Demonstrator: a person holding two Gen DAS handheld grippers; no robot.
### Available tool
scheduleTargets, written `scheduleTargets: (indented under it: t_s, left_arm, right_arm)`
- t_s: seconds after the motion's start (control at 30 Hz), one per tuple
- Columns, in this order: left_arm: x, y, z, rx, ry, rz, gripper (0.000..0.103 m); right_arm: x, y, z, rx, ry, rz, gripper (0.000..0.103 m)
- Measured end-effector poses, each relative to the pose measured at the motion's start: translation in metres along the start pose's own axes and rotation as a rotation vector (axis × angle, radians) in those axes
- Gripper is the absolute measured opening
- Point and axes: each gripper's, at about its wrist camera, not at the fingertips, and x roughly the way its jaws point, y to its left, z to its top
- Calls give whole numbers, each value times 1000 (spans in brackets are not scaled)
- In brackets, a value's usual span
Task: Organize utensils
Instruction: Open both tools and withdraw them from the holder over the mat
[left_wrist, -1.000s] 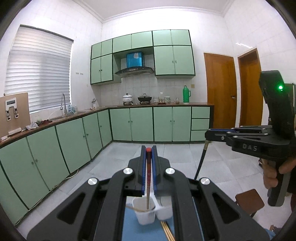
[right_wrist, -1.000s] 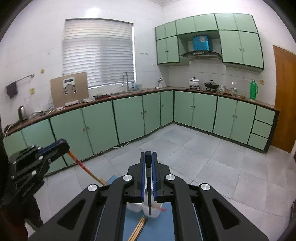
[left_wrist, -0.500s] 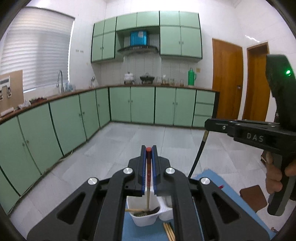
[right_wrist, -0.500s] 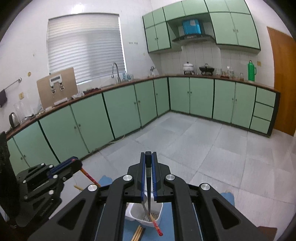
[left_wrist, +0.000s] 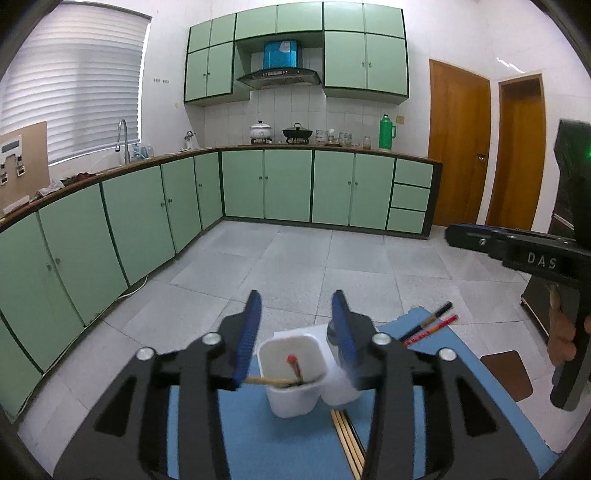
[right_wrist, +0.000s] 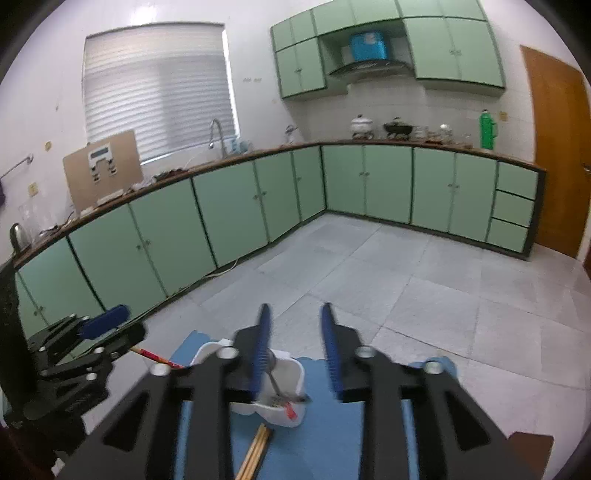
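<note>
Chopsticks are lying loose in the white holder (left_wrist: 291, 384) on the blue mat (left_wrist: 258, 435) while both tools, left (left_wrist: 295, 332) and right (right_wrist: 295, 350), are gaping released; lifting straight up avoids tipping it.

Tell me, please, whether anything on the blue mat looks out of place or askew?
Yes: a wooden chopstick lies tilted across the rim of the white holder, jutting sideways rather than standing inside. More wooden chopsticks still lie loose on the blue mat.
</note>
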Motion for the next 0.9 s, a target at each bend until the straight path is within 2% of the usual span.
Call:
scheduleTargets:
  t_s: [0.07,0.1,0.17,0.27,0.37,0.67,0.9]
  left_arm:
    - [-19,1,-10,-16,-9,2,50]
    - [-28,0,-16,-19,-13,3,54]
    - [-43,-1,-30,-25,-18,13,63]
    - [-66,-4,-64,-28,-1,27,70]
    - [-79,-6,-94,-38,36,49,79]
    - [-89,-4,-175,-59,182,62,82]
    - [-88,-5,-213,-24,255,99,83]
  right_arm:
    - [-17,-3,-9,17,-20,-6,50]
    - [-27,-5,-17,26,-32,-11,54]
    - [-41,-5,-31,32,-47,-29,69]
    - [-62,-4,-64,50,-57,-61,86]
    - [-74,-4,-101,72,-31,-83,95]
    - [-82,13,-186,61,78,-115,97]
    - [-68,31,-232,68,171,-94,97]
